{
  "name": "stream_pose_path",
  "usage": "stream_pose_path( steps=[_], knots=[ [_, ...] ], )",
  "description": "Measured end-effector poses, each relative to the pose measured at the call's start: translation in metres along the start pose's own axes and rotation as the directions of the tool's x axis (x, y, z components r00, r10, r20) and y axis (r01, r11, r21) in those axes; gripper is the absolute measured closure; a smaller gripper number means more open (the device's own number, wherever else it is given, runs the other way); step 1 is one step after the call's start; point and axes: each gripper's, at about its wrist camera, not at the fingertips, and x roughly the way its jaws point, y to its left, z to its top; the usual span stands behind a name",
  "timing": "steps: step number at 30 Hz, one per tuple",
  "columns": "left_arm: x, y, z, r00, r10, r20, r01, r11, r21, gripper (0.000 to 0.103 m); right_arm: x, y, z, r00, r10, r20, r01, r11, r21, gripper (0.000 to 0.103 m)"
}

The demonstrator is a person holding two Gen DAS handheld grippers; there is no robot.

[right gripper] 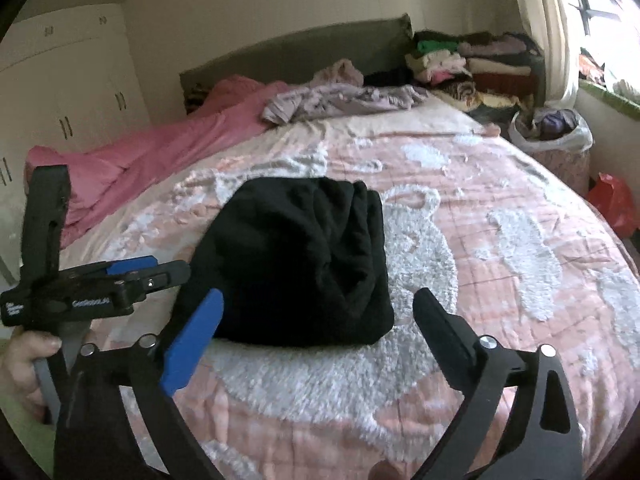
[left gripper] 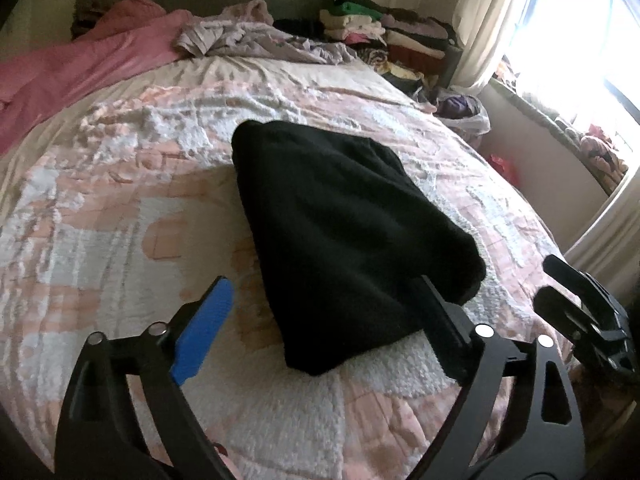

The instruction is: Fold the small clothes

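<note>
Bedroom with a pink-and-white quilted bedspread, a black garment lying folded at mid-frame.

Both the left gripper and right gripper hover with jaws spread wide and empty, the garment's near edge between the fingers in each view. It looks soft, light and limp; its lower corners seem the best hold.
</note>
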Motion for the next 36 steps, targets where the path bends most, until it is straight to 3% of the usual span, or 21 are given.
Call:
stream_pose_path(
  steps=[4,12,24,36],
  knots=[
    [-0.017,-0.001,-0.001,1.0,0.001,0.027,-0.001,1.0,0.001,0.01,-0.023,0.006,-0.004,0.999,0.0,0.044,0.001,1.0,-0.015,0.005],
    [-0.051,0.001,-0.012,0.997,0.033,0.066,-0.033,0.999,-0.005,0.01,-0.059,0.018,-0.013,0.995,-0.035,0.088,0.039,0.998,-0.046,0.005],
    [-0.082,0.006,-0.058,0.992,0.103,0.069,-0.104,0.994,0.014,0.01,-0.069,0.034,-0.042,0.996,-0.077,0.048,0.082,0.991,-0.11,0.005],
    [-0.076,0.021,-0.091,0.99,0.137,0.022,-0.137,0.99,-0.019,0.01,-0.055,0.042,-0.067,0.994,-0.104,-0.033,0.099,0.988,-0.118,0.005]
  ],
)
